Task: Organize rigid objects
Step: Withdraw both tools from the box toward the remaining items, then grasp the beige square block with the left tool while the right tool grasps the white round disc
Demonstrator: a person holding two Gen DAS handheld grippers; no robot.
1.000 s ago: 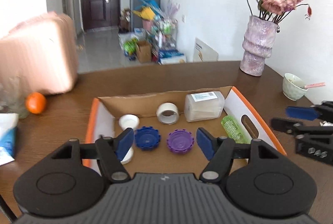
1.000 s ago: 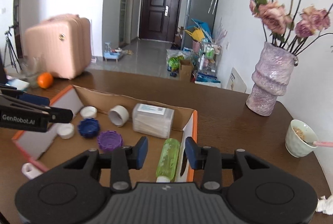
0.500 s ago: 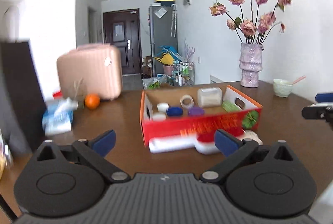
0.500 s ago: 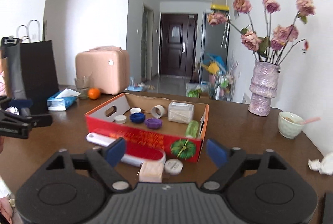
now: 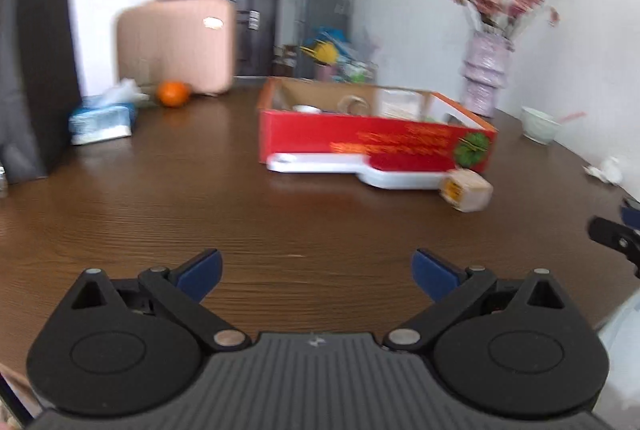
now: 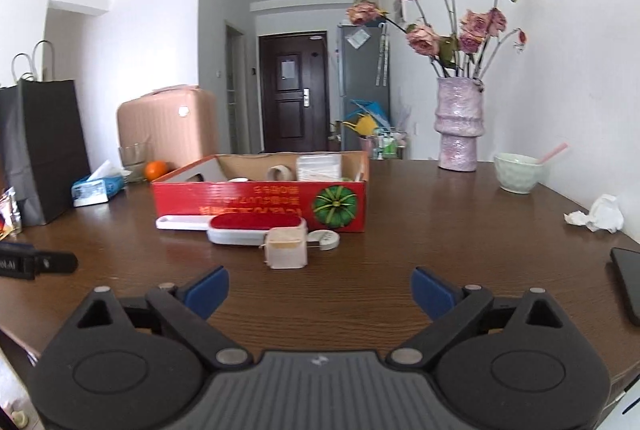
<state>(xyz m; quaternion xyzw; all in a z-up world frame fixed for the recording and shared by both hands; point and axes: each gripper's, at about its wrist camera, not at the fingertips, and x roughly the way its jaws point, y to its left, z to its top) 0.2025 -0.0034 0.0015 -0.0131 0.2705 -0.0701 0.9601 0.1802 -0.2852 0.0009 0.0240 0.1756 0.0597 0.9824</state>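
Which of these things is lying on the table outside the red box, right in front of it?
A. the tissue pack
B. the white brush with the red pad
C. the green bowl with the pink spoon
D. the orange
B: the white brush with the red pad lies flat on the table along the near wall of the red box, next to a small beige container.

So a second ago both grippers were hanging right over the red box (image 6: 260,196), looking down into it. Now the left gripper (image 5: 316,274) and right gripper (image 6: 320,290) have pulled way back and dropped low toward the near edge of the worktop (image 6: 400,262), box well ahead of them. Fingers on both went from fairly narrow to spread wide, nothing between them.
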